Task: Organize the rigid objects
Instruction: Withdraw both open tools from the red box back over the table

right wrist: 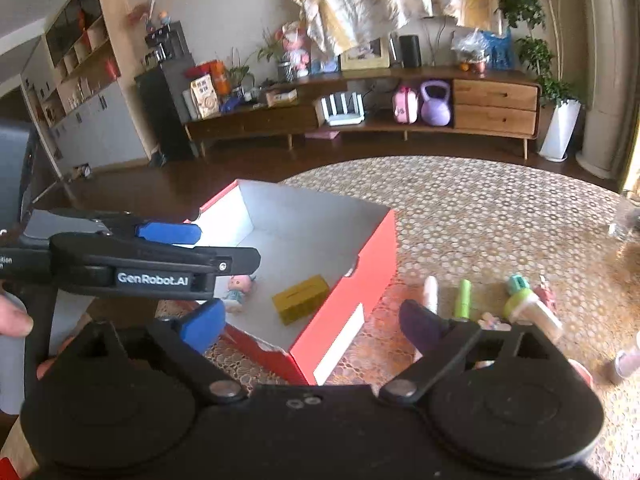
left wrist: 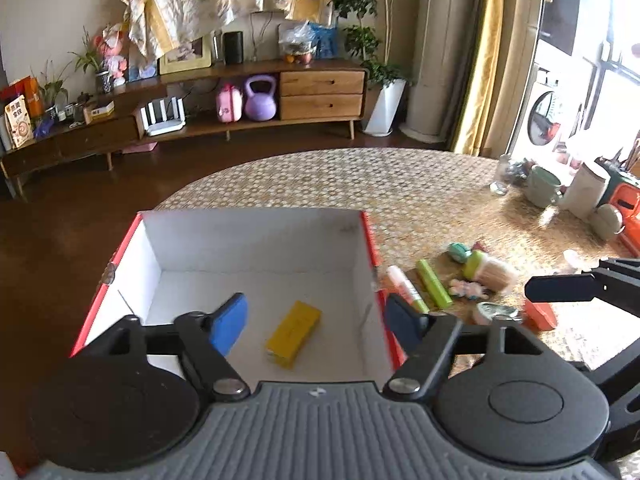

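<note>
Yellow block (left wrist: 293, 333) flat in box (left wrist: 256, 236), long axis diagonal

Red-sided box (left wrist: 372, 240) with white inside; yellow block (left wrist: 293, 333) in it, plus small doll (right wrist: 239, 290) with pink hair. Tablecloth (left wrist: 420, 188) beige honeycomb pattern. White marker (left wrist: 404, 286) with green end, lime-green pen (left wrist: 433, 283), purple kettlebell (left wrist: 260, 98), blue gripper pads (left wrist: 230, 323).
</note>
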A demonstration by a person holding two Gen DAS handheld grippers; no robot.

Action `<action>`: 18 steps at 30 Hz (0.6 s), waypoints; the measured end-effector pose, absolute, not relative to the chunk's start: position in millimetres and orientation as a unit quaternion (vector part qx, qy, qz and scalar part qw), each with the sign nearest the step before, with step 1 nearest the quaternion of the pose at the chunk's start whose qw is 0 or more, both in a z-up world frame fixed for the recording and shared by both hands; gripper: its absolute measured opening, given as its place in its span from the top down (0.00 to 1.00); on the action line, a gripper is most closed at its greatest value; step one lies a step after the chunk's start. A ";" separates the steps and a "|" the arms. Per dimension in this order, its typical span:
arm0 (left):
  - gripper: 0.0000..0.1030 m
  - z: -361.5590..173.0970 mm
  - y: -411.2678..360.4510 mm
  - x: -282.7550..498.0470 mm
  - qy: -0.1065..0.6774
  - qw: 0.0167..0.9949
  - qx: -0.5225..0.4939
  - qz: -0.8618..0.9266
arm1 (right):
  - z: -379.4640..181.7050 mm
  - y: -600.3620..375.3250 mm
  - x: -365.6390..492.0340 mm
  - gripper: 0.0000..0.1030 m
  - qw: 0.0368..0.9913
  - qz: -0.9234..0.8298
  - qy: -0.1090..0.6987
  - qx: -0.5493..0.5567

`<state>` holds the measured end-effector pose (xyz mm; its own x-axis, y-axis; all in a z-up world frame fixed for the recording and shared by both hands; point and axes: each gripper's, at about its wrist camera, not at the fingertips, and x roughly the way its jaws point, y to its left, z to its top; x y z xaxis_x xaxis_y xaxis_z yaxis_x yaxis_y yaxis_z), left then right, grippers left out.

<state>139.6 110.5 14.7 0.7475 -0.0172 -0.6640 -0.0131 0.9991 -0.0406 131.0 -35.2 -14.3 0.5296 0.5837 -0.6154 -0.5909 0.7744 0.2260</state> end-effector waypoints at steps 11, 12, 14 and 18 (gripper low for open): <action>0.23 18.1 65.4 122.3 0.339 0.940 -0.016 -0.030 | -23.0 -95.6 103.0 0.00 0.892 0.317 0.321 0.026; 0.23 17.7 62.0 121.2 0.340 0.940 -0.016 -0.034 | -23.6 -100.7 101.1 0.00 0.894 0.314 0.318 0.027; 0.23 16.9 51.7 120.0 0.340 0.939 -0.014 -0.042 | -26.3 -110.2 97.0 0.00 0.899 0.304 0.315 0.026; 0.17 11.0 29.2 117.5 0.337 0.939 -0.007 -0.062 | -34.3 -131.6 94.7 0.00 0.905 0.285 0.314 0.031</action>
<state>117.5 29.2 11.0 0.7649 -0.1209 -0.6327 0.1111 0.9923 -0.0552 94.7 -131.6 -34.3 0.6396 0.5352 -0.5517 -0.4967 0.8356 0.2348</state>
